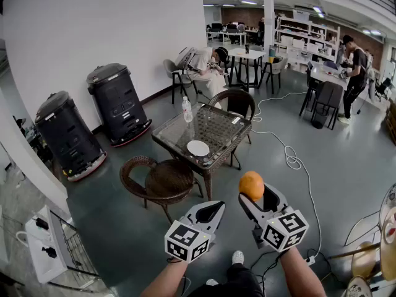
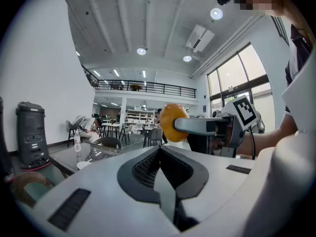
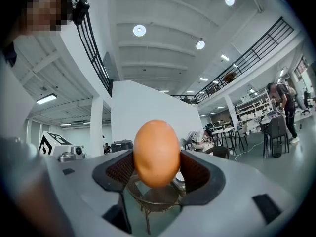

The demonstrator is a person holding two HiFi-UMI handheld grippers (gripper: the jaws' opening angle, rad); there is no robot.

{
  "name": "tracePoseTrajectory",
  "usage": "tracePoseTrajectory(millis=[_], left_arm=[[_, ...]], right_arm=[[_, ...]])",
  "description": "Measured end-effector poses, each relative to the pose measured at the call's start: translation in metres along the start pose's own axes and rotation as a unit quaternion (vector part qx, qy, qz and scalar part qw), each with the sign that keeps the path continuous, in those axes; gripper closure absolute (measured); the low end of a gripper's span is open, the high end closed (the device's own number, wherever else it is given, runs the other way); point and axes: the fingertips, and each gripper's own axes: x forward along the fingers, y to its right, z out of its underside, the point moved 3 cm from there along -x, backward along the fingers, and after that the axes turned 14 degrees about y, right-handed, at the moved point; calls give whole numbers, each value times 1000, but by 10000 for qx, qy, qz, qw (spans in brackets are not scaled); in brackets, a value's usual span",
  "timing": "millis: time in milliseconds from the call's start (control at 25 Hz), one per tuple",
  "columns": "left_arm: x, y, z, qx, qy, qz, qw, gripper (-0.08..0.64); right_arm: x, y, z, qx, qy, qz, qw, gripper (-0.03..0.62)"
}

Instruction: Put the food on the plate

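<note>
Pointing level, right gripper [image 1: 253, 195] with fingers clamped on orange [image 1: 251, 184]; left gripper [image 1: 215, 209] alongside, fingers together.

The food is a round orange fruit [image 1: 251, 185] with smooth, evenly coloured skin, clamped between the two dark pads of the right gripper [image 1: 255, 198], which presses on its left and right sides and holds it up in the air, well apart from the table. The plate [image 1: 198, 148] is small, round, white and empty. It lies flat near the front edge of the glass-topped wicker table [image 1: 216, 127], beyond the held fruit.
</note>
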Motion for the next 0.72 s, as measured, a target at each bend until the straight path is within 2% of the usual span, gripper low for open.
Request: tracePoseTrajectory(millis=[720], left_arm=[[12, -9, 1, 21, -84, 35, 10000, 551]], right_arm=[[13, 12, 4, 129, -91, -40, 9999, 293]])
